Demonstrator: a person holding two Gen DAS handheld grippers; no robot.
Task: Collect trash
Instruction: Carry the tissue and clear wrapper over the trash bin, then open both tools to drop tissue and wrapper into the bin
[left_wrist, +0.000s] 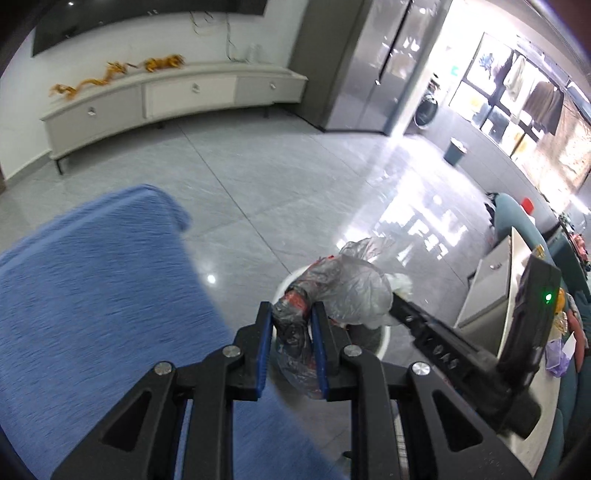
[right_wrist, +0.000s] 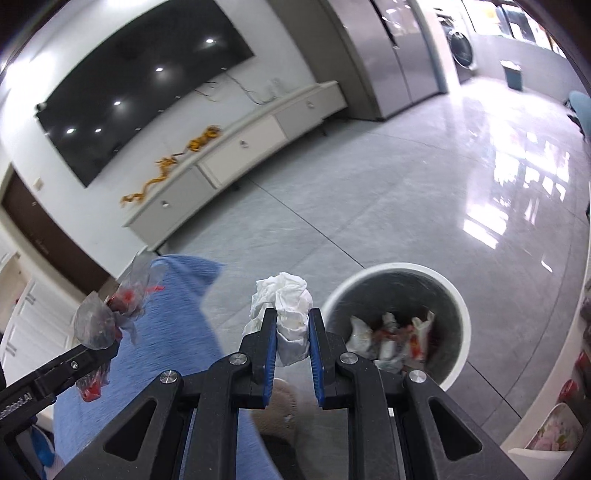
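While both loads sit clamped between blue-padded jaws, noted as follows. Crumpled white paper tissue wad (right_wrist: 291, 314) pinched between pads of right gripper (right_wrist: 292, 314), just left of and near the round white plastic waste bin (right_wrist: 458, 295) on the grey tiled floor (right_wrist: 369, 192). Wad creased, bulging above the fingertips. Crinkled translucent grey plastic wrapper with red print (left_wrist: 295, 314) pinched in left gripper (left_wrist: 291, 314), directly above the bin rim; loose end ballooning to the right, touching the right gripper's tip. Both sets of jaws narrowed onto their loads, no gap at the pads. Bin holding crumpled white and red-printed wrappers (right_wrist: 391, 336). Blue cloth-covered surface (left_wrist: 92, 295) beside the bin, at left. White low cabinet (left_wrist: 166, 99) against far wall, well apart.
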